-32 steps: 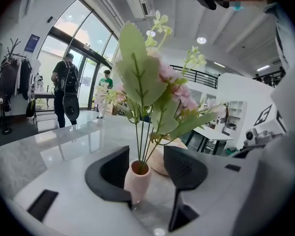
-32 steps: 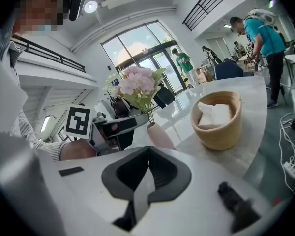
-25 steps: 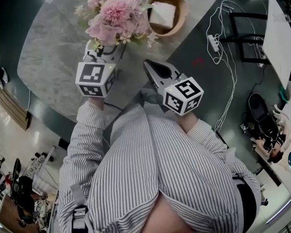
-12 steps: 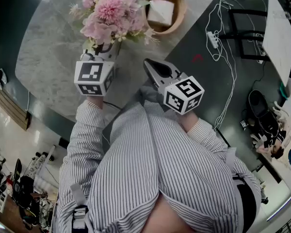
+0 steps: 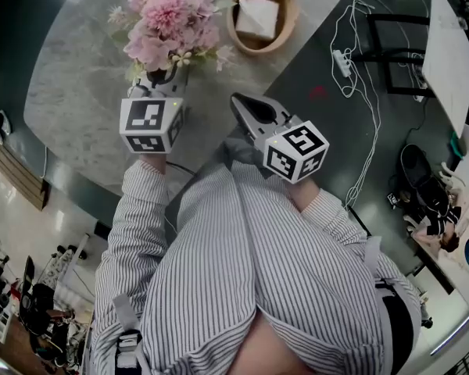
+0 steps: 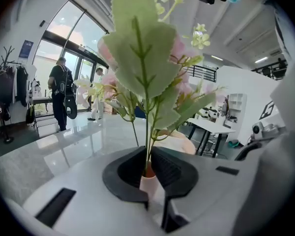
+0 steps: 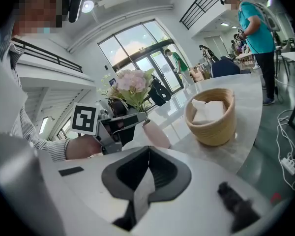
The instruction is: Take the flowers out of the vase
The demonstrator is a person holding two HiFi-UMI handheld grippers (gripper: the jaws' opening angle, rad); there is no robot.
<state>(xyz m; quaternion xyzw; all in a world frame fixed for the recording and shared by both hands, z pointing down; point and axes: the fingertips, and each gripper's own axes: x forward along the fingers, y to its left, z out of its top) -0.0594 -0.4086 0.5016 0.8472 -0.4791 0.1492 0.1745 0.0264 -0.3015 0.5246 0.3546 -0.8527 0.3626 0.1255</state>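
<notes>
A bunch of pink flowers (image 5: 168,22) with green leaves (image 6: 142,58) stands in a small pink vase (image 6: 148,185) on the marble table (image 5: 78,69). My left gripper (image 5: 162,80) reaches in under the blooms. Its jaws have just been closing, and they now pinch the thin green stems just above the vase mouth. The right gripper view shows the same bouquet (image 7: 132,82), vase (image 7: 156,133) and left gripper (image 7: 125,122). My right gripper (image 5: 246,108) hovers to the right of the vase at the table's near edge, shut with nothing in it.
A round wicker basket (image 5: 285,33) holding a white folded cloth sits on the table right of the flowers. On the dark floor to the right lie a white power strip and cables (image 5: 345,67) beside a chair (image 5: 391,53). People stand in the background hall.
The bouquet has shifted a little left and farther away in the head view. Both gripper cubes stay almost where they were.
</notes>
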